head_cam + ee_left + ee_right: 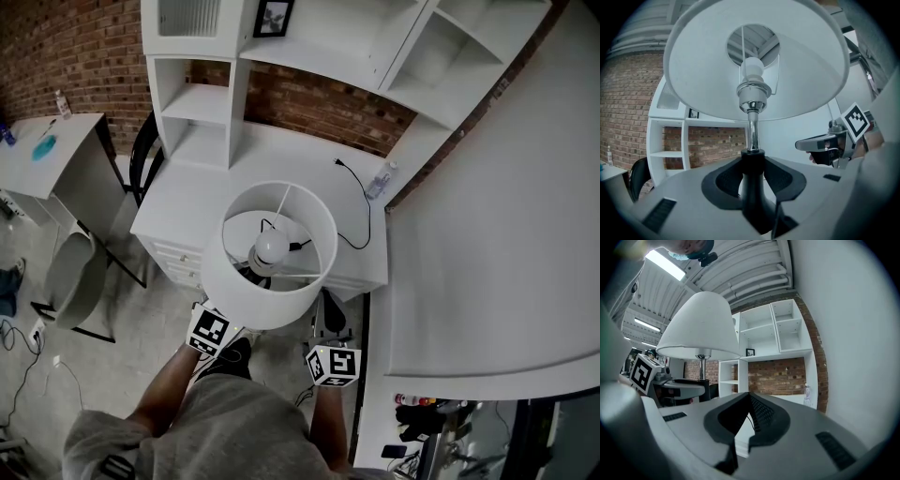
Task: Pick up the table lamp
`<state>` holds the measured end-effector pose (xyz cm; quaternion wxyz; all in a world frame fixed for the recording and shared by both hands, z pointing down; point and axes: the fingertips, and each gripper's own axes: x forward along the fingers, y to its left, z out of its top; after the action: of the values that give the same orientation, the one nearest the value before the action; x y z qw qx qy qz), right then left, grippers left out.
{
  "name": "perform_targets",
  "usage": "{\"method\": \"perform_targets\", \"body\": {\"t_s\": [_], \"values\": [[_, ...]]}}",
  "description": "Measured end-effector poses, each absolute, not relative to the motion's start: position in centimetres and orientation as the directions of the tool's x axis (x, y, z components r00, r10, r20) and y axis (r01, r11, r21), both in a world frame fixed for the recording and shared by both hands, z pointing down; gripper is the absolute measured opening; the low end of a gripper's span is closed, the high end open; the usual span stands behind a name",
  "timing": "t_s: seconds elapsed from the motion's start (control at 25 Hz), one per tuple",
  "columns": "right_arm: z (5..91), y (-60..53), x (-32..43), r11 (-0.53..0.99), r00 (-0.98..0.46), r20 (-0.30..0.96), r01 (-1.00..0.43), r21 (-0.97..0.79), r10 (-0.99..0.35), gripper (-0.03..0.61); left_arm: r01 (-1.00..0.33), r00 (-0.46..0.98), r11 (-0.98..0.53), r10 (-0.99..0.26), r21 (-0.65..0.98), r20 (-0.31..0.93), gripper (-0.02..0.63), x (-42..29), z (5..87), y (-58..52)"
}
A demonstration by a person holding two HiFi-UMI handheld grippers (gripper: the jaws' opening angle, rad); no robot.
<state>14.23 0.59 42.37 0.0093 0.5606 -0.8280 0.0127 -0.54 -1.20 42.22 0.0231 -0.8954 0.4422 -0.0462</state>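
The table lamp hangs in the air in front of the white desk (281, 155). Its white drum shade (246, 298) and bulb (270, 247) show from above in the head view. My left gripper (752, 165) is shut on the lamp's black neck (752, 192), just under the chrome stem (752, 131), with the shade (712, 70) overhead. In the head view only its marker cube (208, 331) shows; its jaws are hidden under the shade. My right gripper (749, 394) stands to the lamp's right, apart from it, jaws shut on nothing. From there the shade (698, 329) appears at the left.
A black cable (358, 211) and a clear bottle (380, 180) lie on the desk by the brick wall. White shelves (202, 103) rise at the back. A grey chair (75, 277) and a small table (47, 155) stand at left. A white wall (497, 234) runs along the right.
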Motion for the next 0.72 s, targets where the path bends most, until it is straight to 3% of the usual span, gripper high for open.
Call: {"method": "perform_targets", "body": {"t_s": [0.72], "values": [[42.49,0.57,14.08,0.364,-0.363,0.024,-0.932,0.005,-0.931,0.021,-0.788,0.607,-0.610,-0.792,-0.084,0.065,0.140,-0.79,42.46,-1.42]]}}
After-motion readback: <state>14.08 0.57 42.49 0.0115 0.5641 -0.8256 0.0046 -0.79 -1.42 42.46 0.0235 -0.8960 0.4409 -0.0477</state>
